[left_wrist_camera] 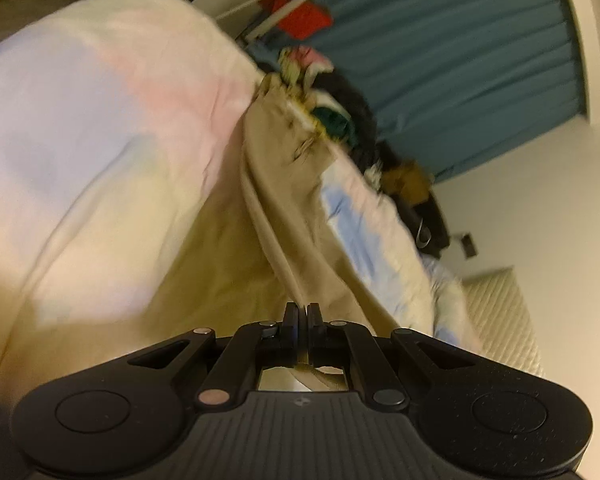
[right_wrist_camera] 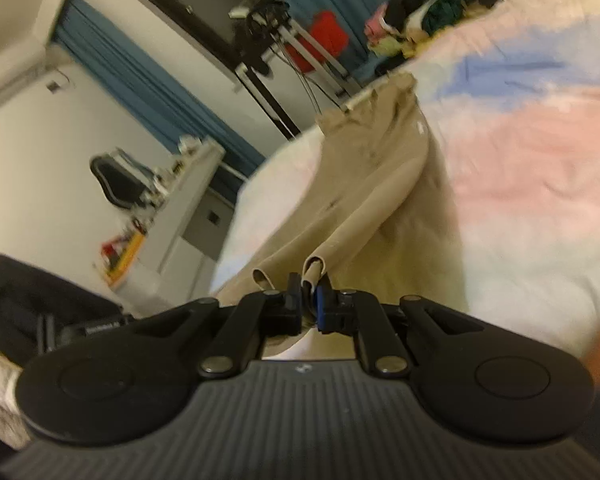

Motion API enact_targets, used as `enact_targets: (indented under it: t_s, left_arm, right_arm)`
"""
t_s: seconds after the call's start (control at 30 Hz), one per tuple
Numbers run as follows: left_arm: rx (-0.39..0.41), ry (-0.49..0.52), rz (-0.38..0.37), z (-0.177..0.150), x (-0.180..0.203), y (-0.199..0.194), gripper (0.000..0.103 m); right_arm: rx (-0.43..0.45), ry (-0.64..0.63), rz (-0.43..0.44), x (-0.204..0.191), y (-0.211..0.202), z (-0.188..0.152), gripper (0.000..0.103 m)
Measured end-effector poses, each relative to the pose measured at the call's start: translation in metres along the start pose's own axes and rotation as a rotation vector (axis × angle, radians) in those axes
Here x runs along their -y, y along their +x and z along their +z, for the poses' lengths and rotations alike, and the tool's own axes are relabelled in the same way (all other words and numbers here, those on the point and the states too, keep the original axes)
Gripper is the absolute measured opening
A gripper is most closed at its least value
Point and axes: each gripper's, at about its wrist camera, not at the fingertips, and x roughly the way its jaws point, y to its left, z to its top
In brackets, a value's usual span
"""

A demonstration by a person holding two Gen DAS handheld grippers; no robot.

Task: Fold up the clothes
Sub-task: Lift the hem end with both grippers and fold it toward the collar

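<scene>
A beige garment (left_wrist_camera: 292,184), probably trousers, lies stretched along a bed with a pastel pink, blue and cream cover (left_wrist_camera: 100,120). My left gripper (left_wrist_camera: 302,312) is shut on one edge of the garment, which runs away from the jaws in a long fold. In the right wrist view the same beige garment (right_wrist_camera: 372,184) stretches up toward its waistband. My right gripper (right_wrist_camera: 309,294) is shut on bunched folds of its near end, above the bed cover (right_wrist_camera: 520,160).
A heap of dark and coloured clothes (left_wrist_camera: 360,132) lies at the far end of the bed, also in the right wrist view (right_wrist_camera: 440,4). Teal curtains (left_wrist_camera: 460,60), a drying rack with red items (right_wrist_camera: 320,48) and a white desk with a chair (right_wrist_camera: 172,192) stand around the bed.
</scene>
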Motion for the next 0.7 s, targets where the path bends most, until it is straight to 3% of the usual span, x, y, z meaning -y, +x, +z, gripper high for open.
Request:
enact_targets:
  t_s: [0.13, 0.23, 0.47, 0.7]
  left_arm:
    - [-0.028, -0.042, 0.033, -0.019, -0.029, -0.002, 0.004]
    - [-0.024, -0.071, 0.038, -0.011, -0.038, 0.003, 0.004]
    - [-0.020, -0.096, 0.050, 0.014, -0.050, 0.003, 0.004]
    - [0.019, -0.083, 0.092, 0.057, -0.028, 0.033, 0.004]
  right_arm:
    - [-0.023, -0.006, -0.014, 0.005, -0.012, -0.027, 0.007]
    - [-0.008, 0.020, -0.007, 0.008, -0.015, -0.033, 0.007]
    - [-0.002, 0.069, -0.010, 0.010, 0.009, -0.014, 0.007]
    - [0.020, 0.137, -0.019, 0.020, 0.034, 0.022, 0.007]
